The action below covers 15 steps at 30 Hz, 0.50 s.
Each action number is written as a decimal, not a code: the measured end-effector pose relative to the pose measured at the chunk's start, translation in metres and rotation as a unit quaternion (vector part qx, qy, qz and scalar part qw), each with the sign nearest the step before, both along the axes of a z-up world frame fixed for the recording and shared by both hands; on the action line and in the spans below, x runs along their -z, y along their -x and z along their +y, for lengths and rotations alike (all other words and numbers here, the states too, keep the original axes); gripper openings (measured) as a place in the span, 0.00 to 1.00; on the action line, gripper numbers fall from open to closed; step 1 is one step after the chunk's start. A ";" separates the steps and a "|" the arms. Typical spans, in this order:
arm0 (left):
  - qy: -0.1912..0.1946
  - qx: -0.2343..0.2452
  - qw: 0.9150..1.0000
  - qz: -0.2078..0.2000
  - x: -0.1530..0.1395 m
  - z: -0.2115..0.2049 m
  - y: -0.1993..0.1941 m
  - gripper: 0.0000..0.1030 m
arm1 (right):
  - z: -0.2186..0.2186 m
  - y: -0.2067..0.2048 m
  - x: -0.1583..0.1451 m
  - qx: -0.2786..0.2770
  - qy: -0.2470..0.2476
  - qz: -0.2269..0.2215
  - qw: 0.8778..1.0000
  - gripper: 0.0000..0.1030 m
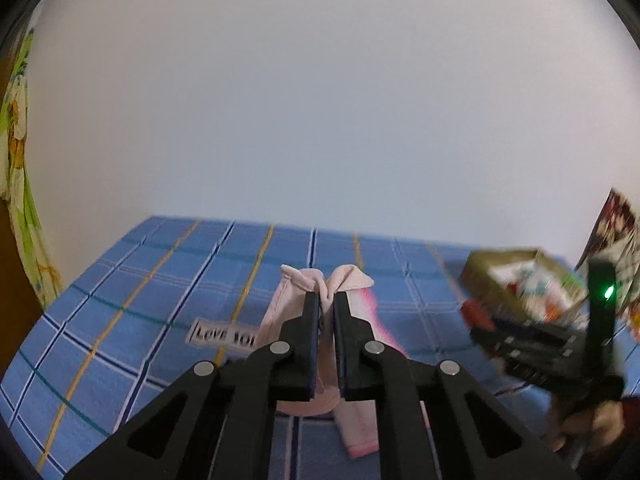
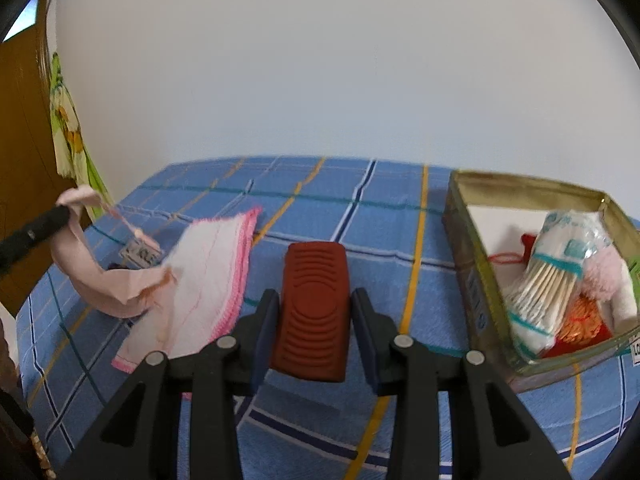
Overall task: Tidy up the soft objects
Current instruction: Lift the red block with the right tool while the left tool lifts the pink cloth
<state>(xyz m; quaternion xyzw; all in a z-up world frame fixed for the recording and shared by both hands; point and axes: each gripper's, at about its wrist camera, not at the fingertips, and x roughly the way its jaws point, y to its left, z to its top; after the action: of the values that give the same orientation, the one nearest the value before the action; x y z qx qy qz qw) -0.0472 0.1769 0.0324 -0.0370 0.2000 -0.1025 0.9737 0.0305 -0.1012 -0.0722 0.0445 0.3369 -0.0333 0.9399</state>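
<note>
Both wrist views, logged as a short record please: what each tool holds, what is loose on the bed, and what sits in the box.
left tool: shut on pale pink cloth, lifted off the bed
right tool: shut on red ribbed block
surface: blue plaid bedsheet
loose: white cloth with pink edging, lying on the sheet, partly under the pink cloth
gold box: open, at right; holds a cotton swab pack, pink fluffy item, other items unclear
</note>
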 end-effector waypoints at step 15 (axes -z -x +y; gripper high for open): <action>0.018 0.011 0.996 -0.088 -0.069 -0.028 0.033 0.08 | -0.013 0.037 -0.046 0.001 -0.013 -0.128 0.992 0.37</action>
<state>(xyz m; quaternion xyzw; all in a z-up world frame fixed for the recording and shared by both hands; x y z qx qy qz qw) -0.0805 0.1485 0.1016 -0.0428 0.1117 -0.1196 0.9856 -0.0063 -0.1137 -0.0263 0.0613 0.2143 -0.0242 0.9745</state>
